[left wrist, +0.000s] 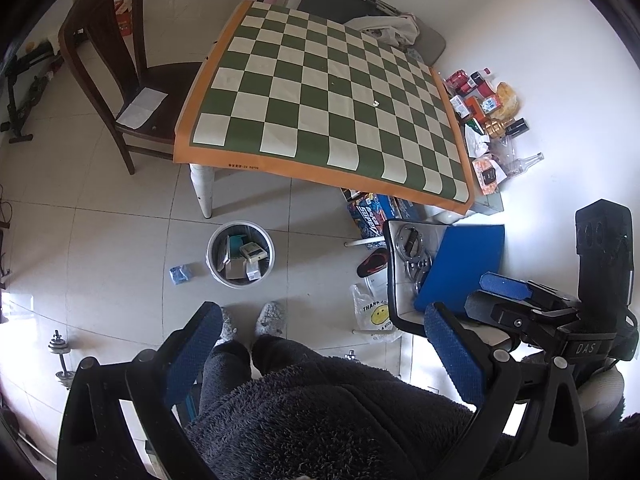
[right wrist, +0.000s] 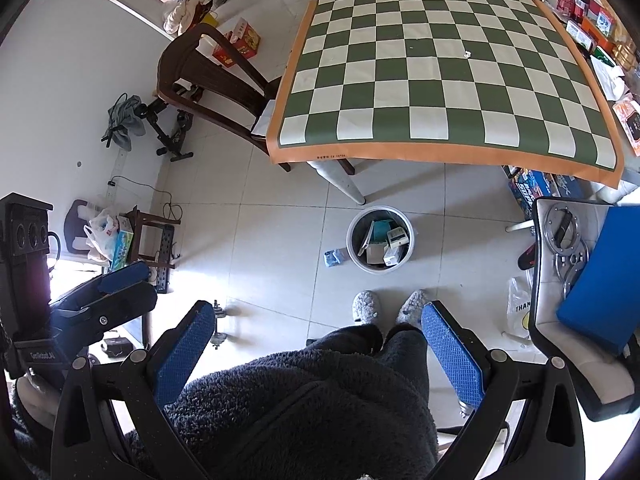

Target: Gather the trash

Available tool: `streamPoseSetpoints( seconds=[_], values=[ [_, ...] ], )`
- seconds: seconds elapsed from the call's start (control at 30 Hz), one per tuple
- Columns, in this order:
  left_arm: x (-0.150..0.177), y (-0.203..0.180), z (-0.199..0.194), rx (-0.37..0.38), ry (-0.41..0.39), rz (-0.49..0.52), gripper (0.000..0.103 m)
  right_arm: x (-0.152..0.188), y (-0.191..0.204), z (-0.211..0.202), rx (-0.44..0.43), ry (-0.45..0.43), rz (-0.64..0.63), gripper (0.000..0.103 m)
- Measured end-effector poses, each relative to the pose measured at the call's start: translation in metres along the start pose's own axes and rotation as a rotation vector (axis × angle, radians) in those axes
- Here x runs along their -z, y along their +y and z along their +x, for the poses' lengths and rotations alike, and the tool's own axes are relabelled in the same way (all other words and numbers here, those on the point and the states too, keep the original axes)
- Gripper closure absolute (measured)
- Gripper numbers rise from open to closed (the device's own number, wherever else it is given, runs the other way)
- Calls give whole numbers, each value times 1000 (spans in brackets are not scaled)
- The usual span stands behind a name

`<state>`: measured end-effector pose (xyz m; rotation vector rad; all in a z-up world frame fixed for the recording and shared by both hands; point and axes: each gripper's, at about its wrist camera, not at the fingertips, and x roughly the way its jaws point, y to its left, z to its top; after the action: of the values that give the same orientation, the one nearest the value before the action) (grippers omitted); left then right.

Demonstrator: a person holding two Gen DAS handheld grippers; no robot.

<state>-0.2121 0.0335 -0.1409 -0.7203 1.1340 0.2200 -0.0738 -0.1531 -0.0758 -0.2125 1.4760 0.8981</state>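
Blue pads on both grippers stand wide apart and hold nothing: your left gripper [left wrist: 324,360] and right gripper [right wrist: 318,350] hang above your lap, well back from the table [left wrist: 236,160].

Most of the job looks done. The bin [left wrist: 240,255] sits on the floor just off the table's front left leg, already loaded with boxes and cartons. What seems left is a small blue wrapper [left wrist: 180,274] lying on the tile just beside the bin, on its left, not touching it, and one tiny white scrap [left wrist: 376,103] on the checkered cloth toward the table's right edge.

I judge the wrapper to be the step in hand. It calls for a long reach down past your knees to the floor, one gripper kept spread until the pads straddle the wrapper, then a pinch and a short carry over the bin's rim. The wrapper is flat and crumpled, so come in low or the pads may slide over it.

Your slippers [left wrist: 272,316] stand near the bin, between you and the wrapper. A dark chair [left wrist: 120,80] is at the table's left edge, a white chair with a blue board [left wrist: 460,264] at your right, and a dumbbell [left wrist: 60,356] on the floor to your left. Packages piled off the table's right edge look like stock, though I cannot tell.
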Motion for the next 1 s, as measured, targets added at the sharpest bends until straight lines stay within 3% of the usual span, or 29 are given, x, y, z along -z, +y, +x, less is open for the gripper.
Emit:
streamPoseSetpoints(
  seconds=[1.0],
  values=[
    [-1, -11, 0, 9, 1, 0, 0, 2, -6, 0, 0, 7, 13, 0]
  ],
)
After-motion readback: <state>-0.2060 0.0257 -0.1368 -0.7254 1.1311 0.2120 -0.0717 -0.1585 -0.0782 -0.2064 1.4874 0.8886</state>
